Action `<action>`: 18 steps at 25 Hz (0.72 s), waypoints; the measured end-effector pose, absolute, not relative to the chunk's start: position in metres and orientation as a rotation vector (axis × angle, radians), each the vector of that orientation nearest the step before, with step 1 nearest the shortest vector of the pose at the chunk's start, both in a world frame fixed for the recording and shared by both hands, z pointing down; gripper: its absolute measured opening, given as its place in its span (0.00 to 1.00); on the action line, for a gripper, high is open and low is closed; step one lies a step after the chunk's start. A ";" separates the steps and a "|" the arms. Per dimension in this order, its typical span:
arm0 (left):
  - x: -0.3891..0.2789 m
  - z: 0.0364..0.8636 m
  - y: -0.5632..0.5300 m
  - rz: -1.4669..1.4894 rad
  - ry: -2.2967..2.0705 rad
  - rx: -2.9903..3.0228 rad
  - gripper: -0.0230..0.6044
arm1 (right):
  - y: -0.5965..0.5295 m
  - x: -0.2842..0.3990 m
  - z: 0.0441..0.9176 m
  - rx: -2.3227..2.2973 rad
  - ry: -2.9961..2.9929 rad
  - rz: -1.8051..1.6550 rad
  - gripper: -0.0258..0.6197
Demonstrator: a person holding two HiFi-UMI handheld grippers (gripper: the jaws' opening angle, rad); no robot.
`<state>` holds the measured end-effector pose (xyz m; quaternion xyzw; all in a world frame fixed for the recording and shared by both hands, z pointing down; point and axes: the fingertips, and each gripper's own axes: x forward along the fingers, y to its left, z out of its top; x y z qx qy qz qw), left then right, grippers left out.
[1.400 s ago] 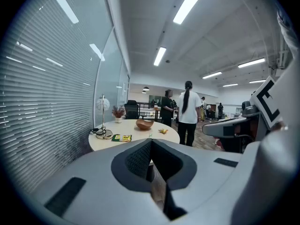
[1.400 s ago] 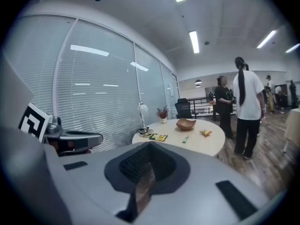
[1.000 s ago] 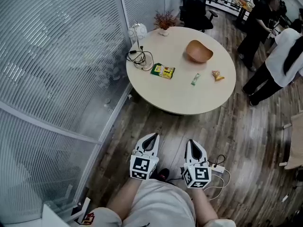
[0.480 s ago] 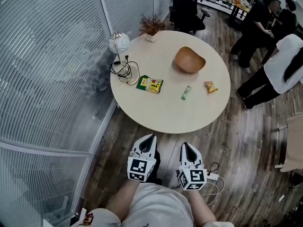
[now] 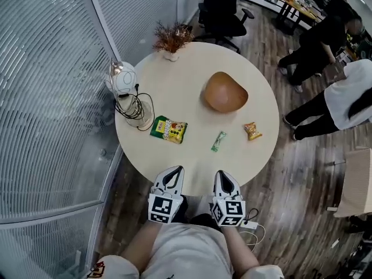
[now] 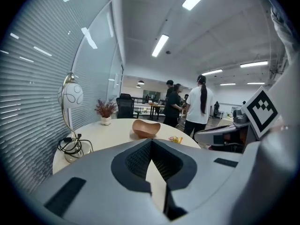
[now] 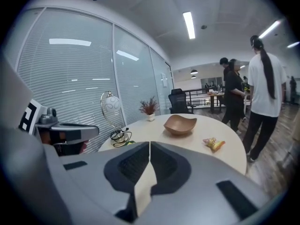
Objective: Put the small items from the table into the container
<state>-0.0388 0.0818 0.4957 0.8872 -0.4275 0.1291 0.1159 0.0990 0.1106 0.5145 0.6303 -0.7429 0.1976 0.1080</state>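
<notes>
A wooden bowl (image 5: pixel 225 92) sits on the round beige table (image 5: pixel 192 74). Nearer me lie a green-and-yellow snack packet (image 5: pixel 169 129), a small green bar (image 5: pixel 218 140) and an orange snack bag (image 5: pixel 252 131). My left gripper (image 5: pixel 174 173) and right gripper (image 5: pixel 222 176) hover side by side at the table's near edge, both shut and empty. The left gripper view looks past its closed tips (image 6: pixel 151 142) to the bowl (image 6: pixel 146 128) and the orange bag (image 6: pixel 176 139). The right gripper view shows its closed tips (image 7: pixel 149 144), the bowl (image 7: pixel 180 124) and the orange bag (image 7: pixel 213 144).
A globe lamp (image 5: pixel 124 81) with coiled cables and a small potted plant (image 5: pixel 171 39) stand on the table's left and far side. A glass wall with blinds (image 5: pixel 52 97) runs along the left. An office chair (image 5: pixel 224 10) and people (image 5: pixel 343 97) are beyond and to the right.
I have come closer to the table; both grippers moved forward from over the floor to the table's near edge. Both stayed shut.
</notes>
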 end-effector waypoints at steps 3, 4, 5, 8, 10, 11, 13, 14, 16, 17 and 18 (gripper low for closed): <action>-0.031 0.499 0.056 0.394 -1.251 2.588 0.02 | 0.081 0.108 0.531 1.822 -2.165 0.606 0.07; -0.028 0.500 0.050 0.397 -1.254 2.581 0.03 | 0.073 0.111 0.537 1.808 -2.159 0.608 0.07; -0.026 0.501 0.044 0.401 -1.258 2.574 0.02 | 0.064 0.114 0.544 1.794 -2.151 0.608 0.07; -0.020 0.506 0.028 0.414 -1.289 2.544 0.02 | 0.036 0.123 0.567 1.755 -2.126 0.625 0.07; -0.017 0.508 0.017 0.422 -1.320 2.516 0.02 | 0.016 0.132 0.584 1.733 -2.102 0.638 0.13; -0.015 0.508 0.012 0.426 -1.337 2.498 0.02 | 0.007 0.137 0.594 1.721 -2.084 0.642 0.21; -0.011 0.508 0.005 0.426 -1.368 2.459 0.02 | -0.008 0.148 0.620 1.691 -2.029 0.660 0.29; -0.010 0.509 0.001 0.427 -1.382 2.440 0.02 | -0.014 0.153 0.635 1.673 -1.997 0.678 0.35; -0.008 0.509 -0.008 0.428 -1.414 2.408 0.02 | -0.024 0.158 0.665 1.625 -1.937 0.727 0.39; -0.008 0.509 -0.011 0.429 -1.430 2.396 0.02 | -0.026 0.160 0.678 1.598 -1.910 0.751 0.39; -0.007 0.509 -0.013 0.430 -1.445 2.388 0.02 | -0.028 0.161 0.689 1.572 -1.884 0.773 0.39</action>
